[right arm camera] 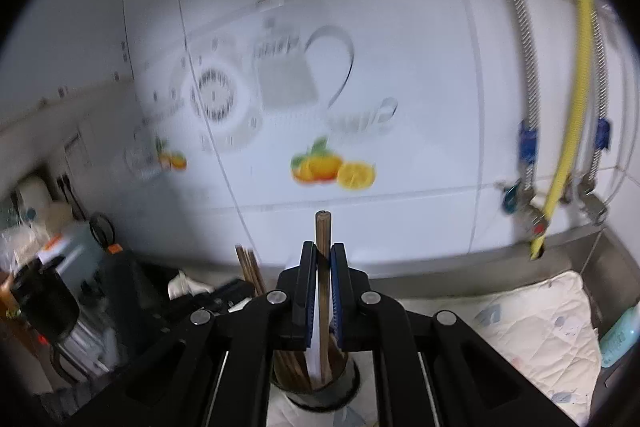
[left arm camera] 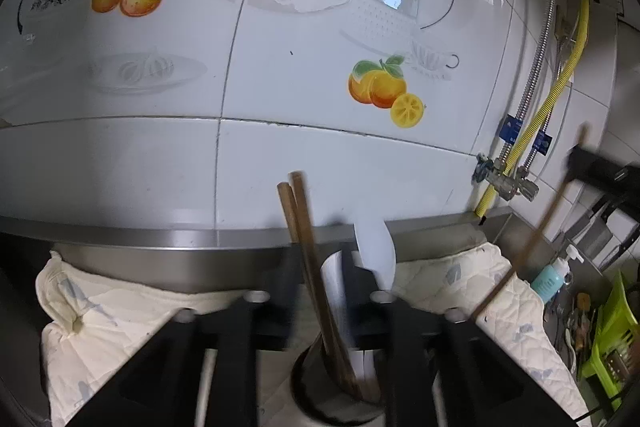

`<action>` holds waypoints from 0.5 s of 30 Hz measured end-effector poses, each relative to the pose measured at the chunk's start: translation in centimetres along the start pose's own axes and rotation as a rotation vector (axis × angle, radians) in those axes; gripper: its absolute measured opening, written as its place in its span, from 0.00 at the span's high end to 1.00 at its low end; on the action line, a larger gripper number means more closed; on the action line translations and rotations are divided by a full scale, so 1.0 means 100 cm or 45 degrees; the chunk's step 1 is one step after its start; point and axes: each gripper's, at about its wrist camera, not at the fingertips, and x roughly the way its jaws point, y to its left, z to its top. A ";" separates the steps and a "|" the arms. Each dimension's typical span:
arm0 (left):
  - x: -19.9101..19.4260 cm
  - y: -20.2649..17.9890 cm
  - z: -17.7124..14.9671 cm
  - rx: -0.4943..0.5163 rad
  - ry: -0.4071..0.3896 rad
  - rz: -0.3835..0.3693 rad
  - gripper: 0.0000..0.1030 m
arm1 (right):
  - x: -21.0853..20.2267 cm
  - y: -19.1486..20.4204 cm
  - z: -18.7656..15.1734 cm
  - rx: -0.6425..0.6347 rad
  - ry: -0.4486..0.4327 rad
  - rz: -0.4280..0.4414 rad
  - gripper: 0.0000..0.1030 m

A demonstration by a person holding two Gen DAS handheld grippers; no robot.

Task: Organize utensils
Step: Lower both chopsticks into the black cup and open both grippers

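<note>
Tilting downward, right tool [right arm camera: 323, 291] clamps a chopstick [right arm camera: 322, 239]; left tool [left arm camera: 320, 287] stands apart.

No legible text; blue hose tags [left arm camera: 510, 128] too blurred.

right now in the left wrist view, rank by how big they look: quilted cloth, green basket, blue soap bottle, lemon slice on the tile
1. quilted cloth, by far the largest
2. green basket, partly cut off by the frame edge
3. and 4. blue soap bottle and lemon slice look about alike; fisheye stretch and differing distance leave them unranked.
</note>
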 end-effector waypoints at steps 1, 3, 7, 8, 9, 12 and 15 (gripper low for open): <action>-0.003 0.000 0.000 0.000 -0.004 0.008 0.54 | 0.006 0.000 -0.004 -0.013 0.025 -0.004 0.91; -0.012 0.002 -0.001 0.012 -0.023 0.014 0.52 | 0.014 0.000 -0.010 -0.019 0.062 -0.019 0.91; -0.024 0.005 -0.002 0.018 -0.003 0.024 0.52 | 0.027 -0.009 -0.022 0.038 0.133 -0.016 0.90; -0.027 0.006 -0.002 0.017 0.003 0.021 0.52 | 0.027 -0.010 -0.023 0.044 0.137 -0.012 0.90; -0.032 0.007 -0.003 0.018 0.006 0.022 0.52 | 0.026 -0.012 -0.024 0.055 0.143 -0.017 0.90; -0.040 0.006 -0.005 0.027 0.020 0.007 0.52 | 0.022 -0.016 -0.025 0.073 0.152 -0.012 0.77; -0.046 0.002 -0.008 0.038 0.039 0.007 0.52 | 0.012 -0.018 -0.024 0.066 0.125 -0.029 0.58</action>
